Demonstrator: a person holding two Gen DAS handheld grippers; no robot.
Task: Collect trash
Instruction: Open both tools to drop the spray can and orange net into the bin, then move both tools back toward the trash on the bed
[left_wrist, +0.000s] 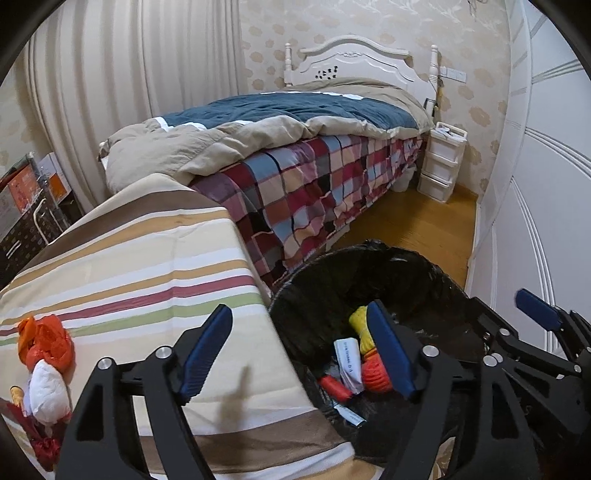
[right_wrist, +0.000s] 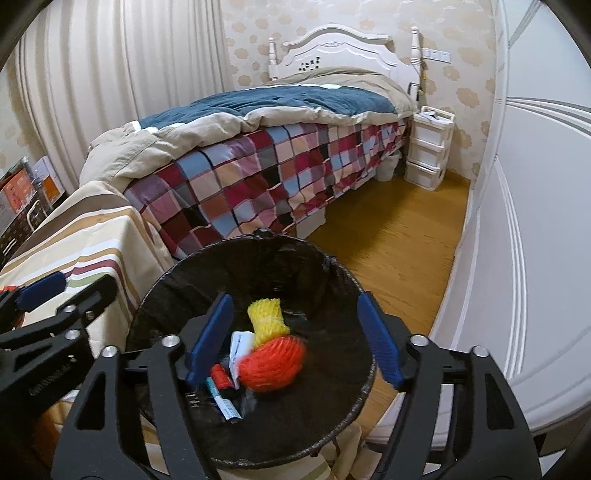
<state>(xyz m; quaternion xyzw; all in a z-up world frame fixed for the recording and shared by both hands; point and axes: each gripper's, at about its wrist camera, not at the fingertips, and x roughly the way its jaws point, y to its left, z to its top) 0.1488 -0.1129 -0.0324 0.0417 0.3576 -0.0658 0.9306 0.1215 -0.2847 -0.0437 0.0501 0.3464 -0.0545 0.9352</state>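
Observation:
A bin with a black liner (right_wrist: 221, 273) stands beside a striped-cloth table (left_wrist: 147, 258). In it lie a yellow foam net (right_wrist: 266, 317), an orange foam net (right_wrist: 273, 362), a white paper (right_wrist: 240, 347), a small red item (right_wrist: 221, 374) and a tube (right_wrist: 225, 402). My right gripper (right_wrist: 294, 299) hangs open over the bin, nothing between its pads. My left gripper (left_wrist: 297, 312) is open too, straddling the table edge and the bin (left_wrist: 332, 280). On the table's left lie an orange plastic bag (left_wrist: 46, 343), a white wad (left_wrist: 46, 391) and a red scrap (left_wrist: 44, 443).
A bed with a plaid sheet (left_wrist: 314, 184) runs behind the bin. A white drawer unit (left_wrist: 441, 158) stands by the headboard. A white wardrobe (left_wrist: 535, 184) lines the right side, with wooden floor (left_wrist: 406, 229) between. Boxes (left_wrist: 22, 195) are stacked at far left.

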